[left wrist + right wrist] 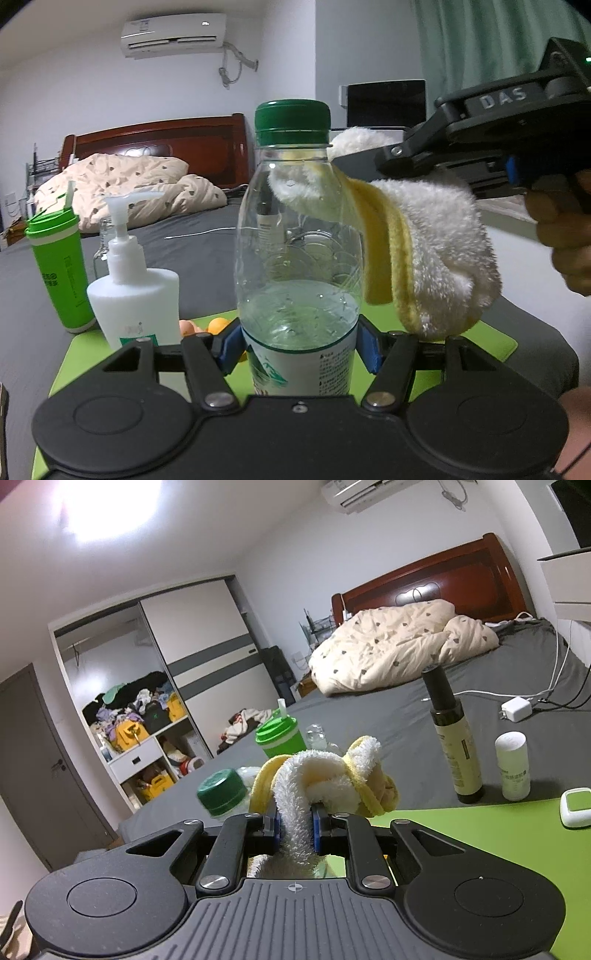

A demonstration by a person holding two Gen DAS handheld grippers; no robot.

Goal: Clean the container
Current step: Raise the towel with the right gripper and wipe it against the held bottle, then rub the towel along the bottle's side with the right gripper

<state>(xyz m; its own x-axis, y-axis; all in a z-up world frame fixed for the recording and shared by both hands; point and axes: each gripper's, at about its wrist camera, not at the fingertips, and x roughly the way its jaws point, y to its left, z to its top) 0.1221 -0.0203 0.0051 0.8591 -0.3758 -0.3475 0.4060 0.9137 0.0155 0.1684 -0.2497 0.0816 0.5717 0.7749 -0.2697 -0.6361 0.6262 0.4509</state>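
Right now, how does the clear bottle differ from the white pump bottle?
The clear bottle is see-through, part full of liquid, with a green screw cap; the pump bottle is opaque white with a pump head. The left gripper clamps the clear bottle; the pump bottle stands free. Both are upright.

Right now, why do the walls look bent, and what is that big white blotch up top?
Both views are fisheye, so straight edges bow: the wardrobe leans in the right wrist view. The blotch is the ceiling light, blown out to glare there. In that view the green bottle cap is slightly smeared; in the left wrist view the bottle is sharp.
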